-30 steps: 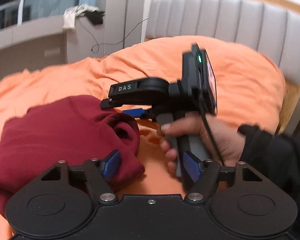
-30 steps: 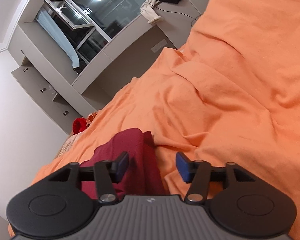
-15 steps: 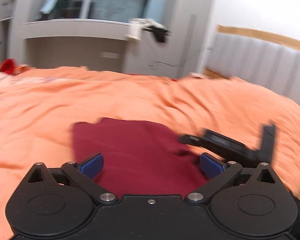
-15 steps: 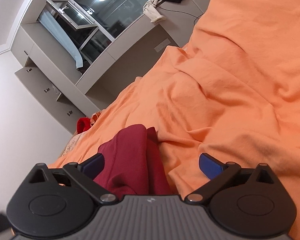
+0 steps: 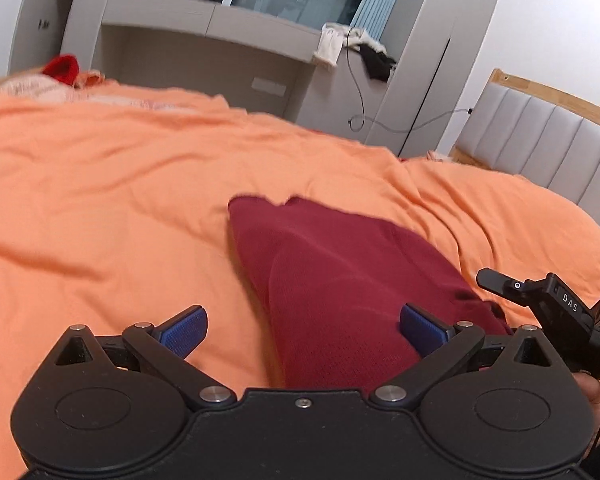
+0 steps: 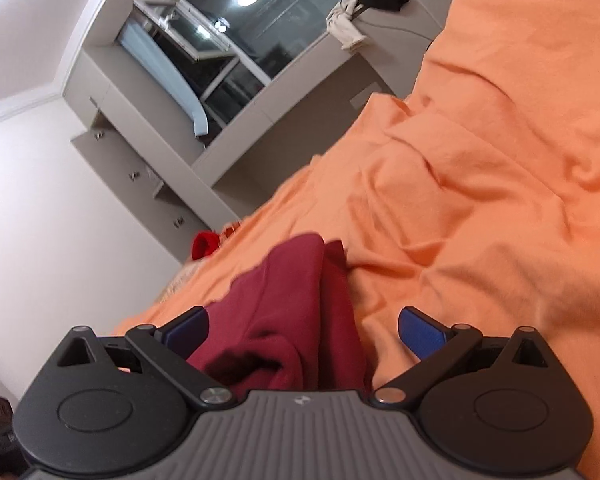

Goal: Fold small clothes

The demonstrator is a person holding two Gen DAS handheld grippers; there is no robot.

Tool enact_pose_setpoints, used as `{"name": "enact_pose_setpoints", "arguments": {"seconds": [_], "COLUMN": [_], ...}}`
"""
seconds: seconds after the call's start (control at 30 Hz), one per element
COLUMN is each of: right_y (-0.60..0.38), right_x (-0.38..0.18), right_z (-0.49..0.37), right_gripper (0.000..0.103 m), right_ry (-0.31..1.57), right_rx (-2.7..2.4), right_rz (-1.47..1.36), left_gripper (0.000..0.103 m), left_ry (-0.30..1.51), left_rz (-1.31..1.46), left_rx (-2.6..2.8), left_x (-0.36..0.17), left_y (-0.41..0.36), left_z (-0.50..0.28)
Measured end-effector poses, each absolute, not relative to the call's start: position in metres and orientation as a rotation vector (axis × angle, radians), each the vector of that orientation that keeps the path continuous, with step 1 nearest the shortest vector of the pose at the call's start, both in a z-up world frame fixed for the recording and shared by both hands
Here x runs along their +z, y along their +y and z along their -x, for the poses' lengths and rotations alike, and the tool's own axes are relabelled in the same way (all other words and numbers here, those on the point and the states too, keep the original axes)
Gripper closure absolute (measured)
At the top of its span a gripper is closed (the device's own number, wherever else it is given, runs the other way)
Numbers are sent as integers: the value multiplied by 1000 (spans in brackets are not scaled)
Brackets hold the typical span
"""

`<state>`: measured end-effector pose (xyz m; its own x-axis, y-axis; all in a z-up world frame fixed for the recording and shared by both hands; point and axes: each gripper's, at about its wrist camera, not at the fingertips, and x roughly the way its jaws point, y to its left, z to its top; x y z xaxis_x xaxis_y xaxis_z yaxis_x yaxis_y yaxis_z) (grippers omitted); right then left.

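The maroon garment (image 5: 340,280) lies folded on the orange bedspread (image 5: 100,200), its long axis running away from me toward the grey window unit (image 5: 204,40). My left hand-held gripper (image 5: 302,330) is spread wide, jaws just opened, cloth below but not pinched. My right hand-held gripper (image 6: 302,330), also just opened wide, straddles the near end, gripping nothing. A red item (image 5: 62,68) sits at the far bed edge; the padded headboard (image 5: 540,140) rises on the right.
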<state>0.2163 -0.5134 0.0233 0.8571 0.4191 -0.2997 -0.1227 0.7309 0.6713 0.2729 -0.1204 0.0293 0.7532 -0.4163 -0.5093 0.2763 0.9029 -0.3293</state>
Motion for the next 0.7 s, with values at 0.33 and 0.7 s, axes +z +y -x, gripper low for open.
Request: {"name": "enact_pose_setpoints", "arguments": {"seconds": [0.33,0.7], "right_y": [-507,-511], "right_x": [22,16], "right_z": [-213,-215], "right_gripper": [0,0], "right_ry": [499,502], "right_rx": [299,295], "right_rz": [-643,-675], "left_gripper": [1,0], "left_ry": [587,593], "left_rz": [234,249], "left_rx": [-366,-366], "left_x": [13,12], "left_y": [-121,-119], "left_z": [-259,-261]}}
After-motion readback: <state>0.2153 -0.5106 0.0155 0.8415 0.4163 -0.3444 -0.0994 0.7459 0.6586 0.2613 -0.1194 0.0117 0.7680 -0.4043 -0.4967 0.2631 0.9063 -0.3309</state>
